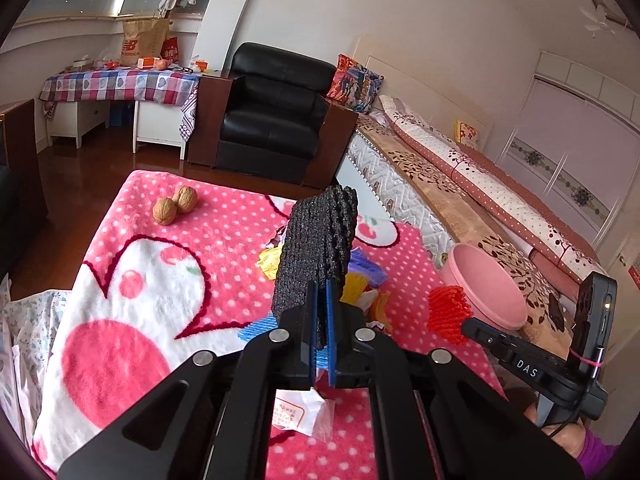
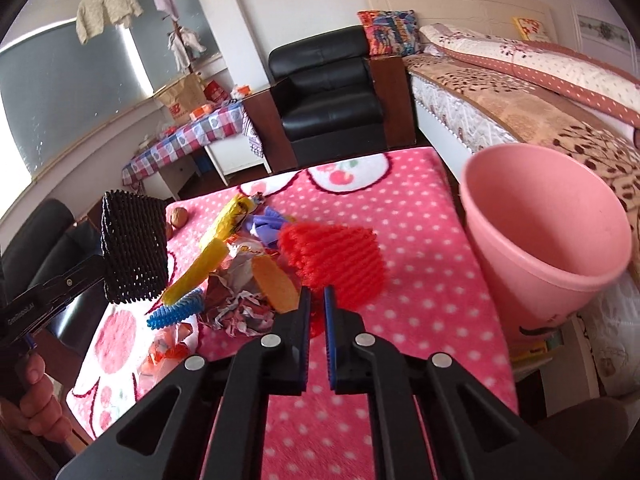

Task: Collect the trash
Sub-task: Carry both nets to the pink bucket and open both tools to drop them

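Black foam net (image 1: pixel 316 248), red foam net (image 2: pixel 334 258), pink bin (image 2: pixel 548 240); pink white-dotted blanket (image 2: pixel 420 240), brown walnuts (image 1: pixel 175 204), black armchair (image 1: pixel 276 112)

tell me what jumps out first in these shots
Two bright foam nets, each clamped in tongs above the pink dotted blanket: a black foam net in the left tongs, a red foam net in the right tongs. An empty pink bin stands at the blanket's right edge, with a wrapper pile in between.
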A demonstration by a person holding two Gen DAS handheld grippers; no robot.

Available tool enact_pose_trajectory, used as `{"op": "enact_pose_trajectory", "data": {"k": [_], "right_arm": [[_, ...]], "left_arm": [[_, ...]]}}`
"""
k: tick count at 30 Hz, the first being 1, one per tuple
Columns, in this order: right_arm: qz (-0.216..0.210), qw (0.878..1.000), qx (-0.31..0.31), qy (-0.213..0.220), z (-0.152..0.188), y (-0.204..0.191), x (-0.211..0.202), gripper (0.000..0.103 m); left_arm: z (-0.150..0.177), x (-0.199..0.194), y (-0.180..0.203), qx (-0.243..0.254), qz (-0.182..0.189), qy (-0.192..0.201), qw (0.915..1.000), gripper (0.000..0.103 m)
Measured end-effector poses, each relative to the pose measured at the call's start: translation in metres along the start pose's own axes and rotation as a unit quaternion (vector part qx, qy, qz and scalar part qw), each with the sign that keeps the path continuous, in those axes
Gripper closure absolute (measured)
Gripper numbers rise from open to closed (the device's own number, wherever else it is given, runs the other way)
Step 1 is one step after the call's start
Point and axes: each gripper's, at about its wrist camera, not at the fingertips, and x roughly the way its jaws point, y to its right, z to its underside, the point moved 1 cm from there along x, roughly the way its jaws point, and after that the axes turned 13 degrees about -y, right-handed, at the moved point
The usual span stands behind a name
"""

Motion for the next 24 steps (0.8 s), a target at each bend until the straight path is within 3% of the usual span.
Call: {"op": "enact_pose_trajectory", "data": {"k": [11, 24], "right_arm": [[-0.046, 0.997, -0.001, 0.062, -0.009, 0.019, -0.051, 0.098], [-0.006, 0.992, 0.051, 0.116, -0.038, 0.1, -0.093, 0.098]], "left_arm": [[-0.013, 0.002, 0.049, 0.032, 0.046, 0.013, 0.9983, 0.1], [-0.031, 0.053, 0.159, 0.111, 0.126, -0.001, 0.9859, 0.1]]}}
